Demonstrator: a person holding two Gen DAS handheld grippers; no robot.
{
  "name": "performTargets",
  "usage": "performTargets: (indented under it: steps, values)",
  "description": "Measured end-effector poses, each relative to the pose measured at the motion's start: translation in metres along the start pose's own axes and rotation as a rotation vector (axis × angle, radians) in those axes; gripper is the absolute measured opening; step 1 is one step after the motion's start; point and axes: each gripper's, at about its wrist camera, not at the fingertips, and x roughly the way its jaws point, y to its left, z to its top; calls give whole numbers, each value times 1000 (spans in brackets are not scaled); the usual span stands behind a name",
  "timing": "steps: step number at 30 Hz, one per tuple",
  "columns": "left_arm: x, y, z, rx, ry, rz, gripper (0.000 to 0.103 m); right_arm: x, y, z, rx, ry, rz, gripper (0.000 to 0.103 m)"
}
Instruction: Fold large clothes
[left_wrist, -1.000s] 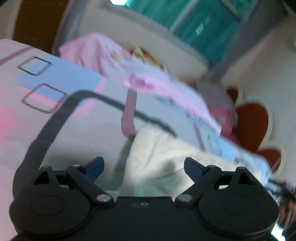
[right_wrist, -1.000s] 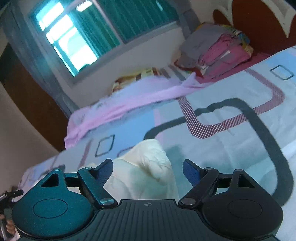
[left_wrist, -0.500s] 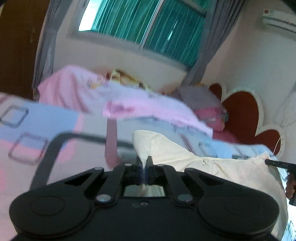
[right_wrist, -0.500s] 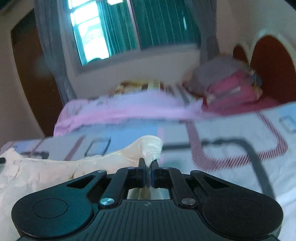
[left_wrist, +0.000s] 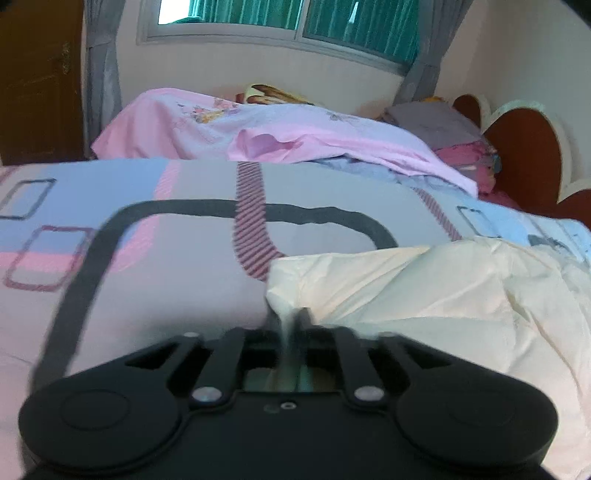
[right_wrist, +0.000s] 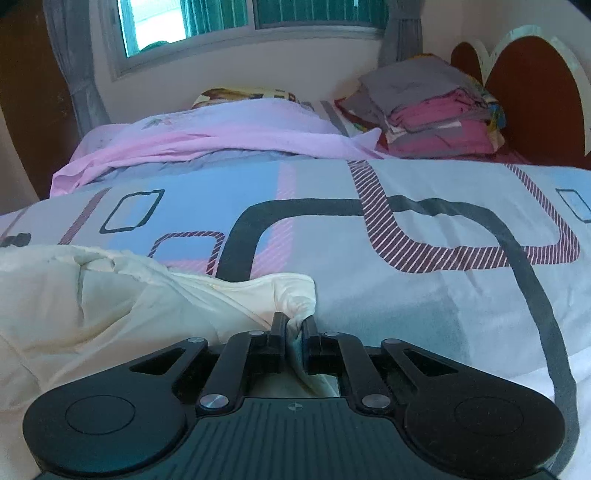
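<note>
Big crumpled cream cotton garment (left_wrist: 424, 295) lying on the pastel patterned bedsheet (left_wrist: 184, 236). Left gripper (left_wrist: 290, 319) pinching its left corner, jaws starting to open. Right gripper (right_wrist: 294, 325) opening too, right corner between the pads.

No legible text, label, brand, number or sign in either view. The bedsheet (right_wrist: 424, 266) carries only geometric patterns; the pink cover (left_wrist: 295, 129) shows a blurred, unreadable print.
</note>
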Motion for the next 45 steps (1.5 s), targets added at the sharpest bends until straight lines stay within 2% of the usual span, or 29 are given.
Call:
performTargets:
  steps: [1,2,3,4,5,6,8,10,12,14,16,19,24,26,27,29,31,33,36,38,41,43,45]
  values:
    - [-6,1,2,-2,-12,64,66,-18,3,0,-7,-79,-57,90]
    - [-15,0,2,0,-51,129,75,-35,5,-2,-32,-149,-29,90]
    - [-34,-5,2,10,-118,149,73,-53,8,-2,-45,-188,12,84]
    - [-54,-13,3,10,-183,123,73,-69,16,-3,-56,-215,54,73]
    - [-68,-24,4,-5,-221,89,73,-79,27,-3,-78,-218,88,50]
    - [-77,-41,6,-10,-237,28,72,-87,40,-3,-96,-223,128,46]
    - [-81,-89,9,61,-219,-85,68,-96,74,-3,-141,-239,219,46]
    - [-72,-140,7,134,-180,-137,64,-93,111,-3,-192,-210,272,46]
    - [-57,-174,1,162,-147,-130,63,-82,138,-5,-232,-173,273,46]
    - [-36,-189,-7,137,-86,-135,63,-61,153,-13,-269,-87,250,46]
    - [-8,-193,-15,143,-27,-93,66,-42,156,-26,-299,-58,222,46]
    - [10,-183,-21,95,-17,-93,66,-27,150,-32,-270,-52,226,46]
    - [20,-185,-24,134,-1,-57,66,-22,149,-42,-293,-56,210,46]
    - [7,-189,-27,143,-2,-57,66,-33,149,-40,-298,-51,197,46]
    - [-6,-189,-28,146,-9,-42,66,-48,147,-40,-294,-80,178,47]
    - [-39,-190,-35,152,-68,-36,70,-85,136,-45,-271,-162,233,46]
    - [-73,-193,-50,145,-131,-58,72,-113,132,-59,-278,-181,277,46]
    - [-89,-201,-64,148,-142,-67,72,-127,132,-74,-283,-198,293,46]
    - [-78,-214,-81,184,-109,-22,73,-117,139,-92,-309,-150,256,46]
    - [-60,-210,-88,159,-78,3,74,-93,145,-98,-315,-88,221,46]
    - [-52,-202,-86,116,-52,-5,74,-83,147,-97,-301,-65,206,46]
    - [-60,-200,-80,91,-34,-3,67,-94,147,-94,-291,-57,189,46]
    - [-82,-190,-79,58,-61,9,64,-118,137,-96,-269,-97,194,46]
